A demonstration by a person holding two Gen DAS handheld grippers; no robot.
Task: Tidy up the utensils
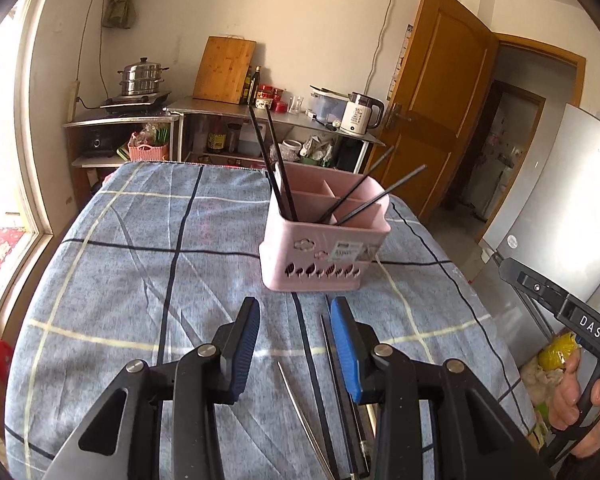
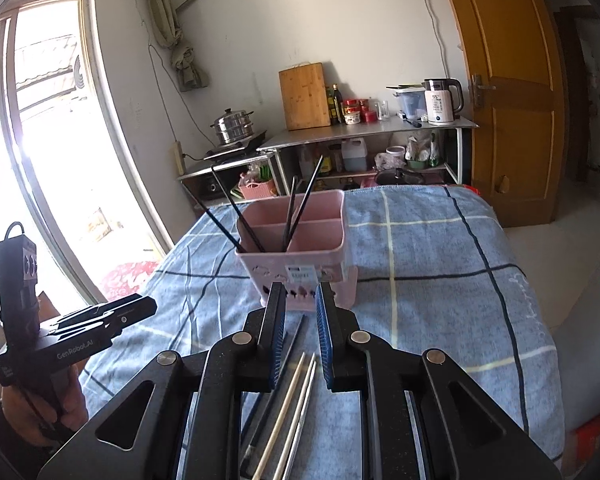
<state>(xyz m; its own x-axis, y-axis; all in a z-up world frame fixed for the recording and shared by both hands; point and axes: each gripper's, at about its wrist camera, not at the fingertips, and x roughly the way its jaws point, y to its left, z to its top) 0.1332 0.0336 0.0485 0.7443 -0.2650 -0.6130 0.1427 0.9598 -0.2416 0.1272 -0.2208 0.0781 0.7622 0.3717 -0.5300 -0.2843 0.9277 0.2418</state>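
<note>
A pink compartmented utensil holder [image 1: 324, 248] [image 2: 296, 248] stands on the blue plaid tablecloth [image 1: 140, 260], with several black chopsticks [image 1: 280, 160] [image 2: 305, 200] leaning in its front compartments. Loose chopsticks lie on the cloth in front of it: a silver one [image 1: 300, 408] [image 2: 303, 400], a pale one [image 2: 286, 400] and dark ones [image 1: 332, 352] [image 2: 292, 340]. My left gripper [image 1: 295, 304] hovers open above them with nothing between its blue pads. My right gripper [image 2: 300, 292] is open by a narrow gap, also empty, with the loose chopsticks below it.
In each view the other gripper shows at the edge, in a hand [image 1: 572, 392] [image 2: 32, 412]. Beyond the table stand a metal counter [image 2: 360, 132] with a kettle [image 1: 358, 114], a cutting board and a steamer pot. A fridge [image 1: 560, 200] stands right and a window [image 2: 48, 140] left.
</note>
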